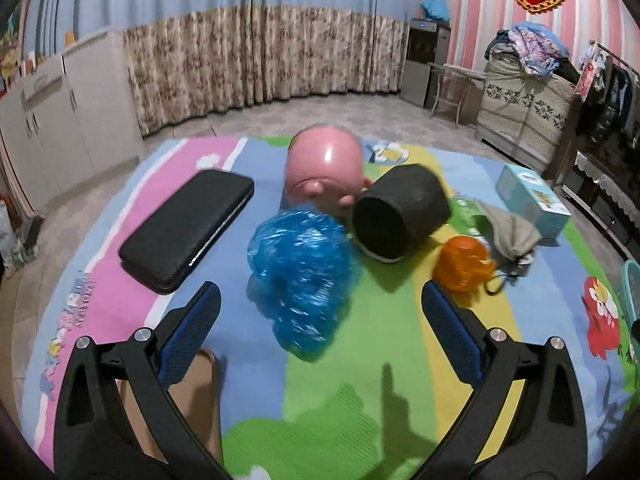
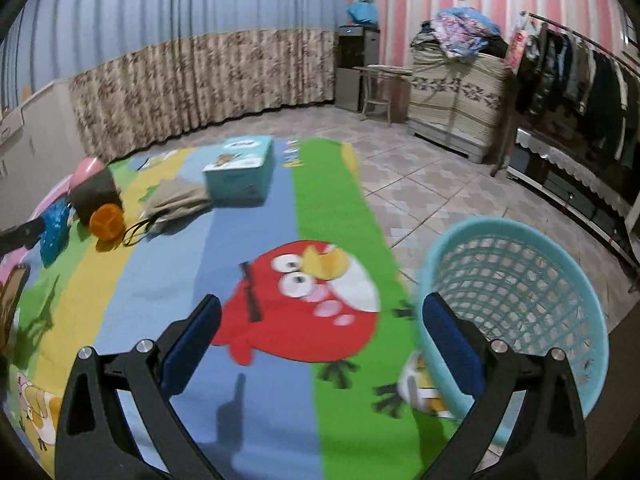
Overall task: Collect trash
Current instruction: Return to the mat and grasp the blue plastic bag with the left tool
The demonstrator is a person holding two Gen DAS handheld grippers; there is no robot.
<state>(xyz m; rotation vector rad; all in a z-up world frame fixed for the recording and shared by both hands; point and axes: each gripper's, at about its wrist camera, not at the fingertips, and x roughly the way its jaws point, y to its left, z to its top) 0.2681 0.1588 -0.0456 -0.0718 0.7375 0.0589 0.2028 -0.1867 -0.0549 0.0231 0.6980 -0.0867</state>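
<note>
Striped play mat (image 1: 200, 168) in pink, blue, green and yellow covers the tiled floor; blue and floral curtains behind, pink-striped wall at right with a red and gold ornament.

Left wrist view, left to right: flat black rectangular case (image 1: 188, 230) lies on the pink and blue stripes, well left of the trash. Crumpled translucent blue plastic bag (image 1: 300, 276) sits on the mat between the finger lines of the left claw (image 1: 320, 300), ahead of the fingertips; no contact visible. Left claw jaws spread wide, nothing held. Behind the blue bag: glossy pink rounded toy head (image 1: 324, 168), and a dark grey cylindrical container tipped on its side (image 1: 400, 216), mouth facing the camera, touching the pink head. Right of that, a small crumpled orange plastic bag (image 1: 464, 262) lies just beside a grey drawstring cloth pouch (image 1: 508, 236). Pale blue printed cardboard box (image 1: 532, 200) stands farther right, behind the pouch.

Right wrist view, left to right: the same group appears far off at upper left. A red cartoon bird print (image 2: 304, 300) on the mat lies below the right claw (image 2: 320, 300). Right claw jaws spread wide, nothing held. Light blue plastic lattice basket (image 2: 520, 280) stands at the mat's right edge, partly on the tiles, just behind the right finger; its inside looks empty as far as visible. Frame is slightly blurred.
</note>
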